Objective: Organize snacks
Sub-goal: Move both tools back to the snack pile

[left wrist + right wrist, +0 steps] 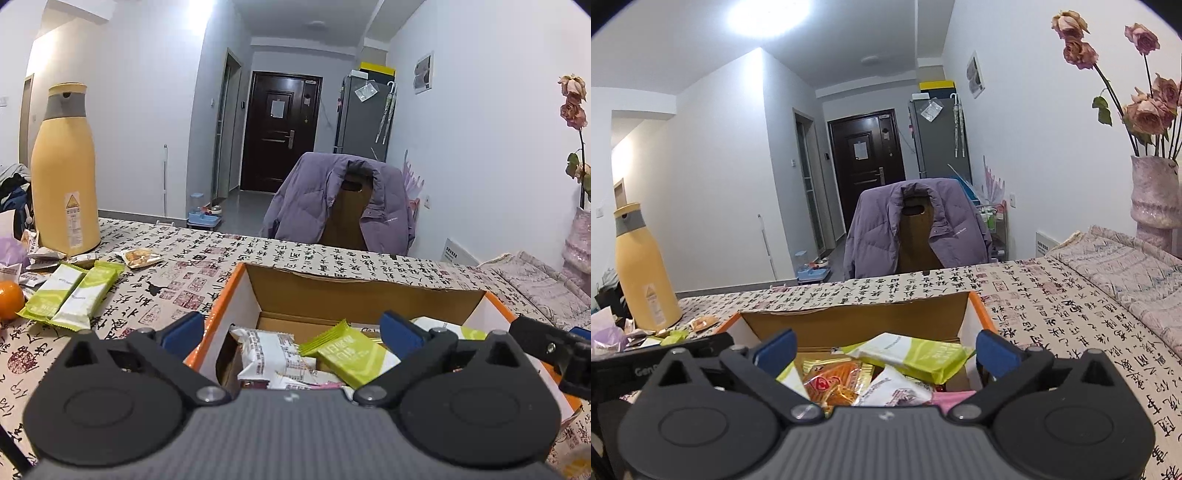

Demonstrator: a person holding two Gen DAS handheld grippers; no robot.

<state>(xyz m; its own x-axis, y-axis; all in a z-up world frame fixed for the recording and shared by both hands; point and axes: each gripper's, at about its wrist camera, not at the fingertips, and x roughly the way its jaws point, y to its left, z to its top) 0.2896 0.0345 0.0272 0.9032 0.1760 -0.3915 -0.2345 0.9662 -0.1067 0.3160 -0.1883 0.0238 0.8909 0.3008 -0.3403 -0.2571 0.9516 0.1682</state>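
An open cardboard box [369, 291] with orange rims stands on the table and holds several snack packets. My left gripper [291, 334] is open over its left part, above a white packet [269, 354] and a green-and-white packet [351, 356]; nothing sits between its pads. My right gripper [886, 349] is open over the same box [857, 321], above a green-and-white packet [916, 354], an orange packet [834, 384] and a white packet [897, 387]. Two green-and-white packets [74, 295] and a small orange-print packet [138, 256] lie on the table left of the box.
A tall yellow flask [64, 173] stands at the table's far left, with loose wrappers and an orange fruit [9, 299] near it. A chair with a purple jacket [343, 203] is behind the table. A vase of dried roses [1154, 195] stands at the right.
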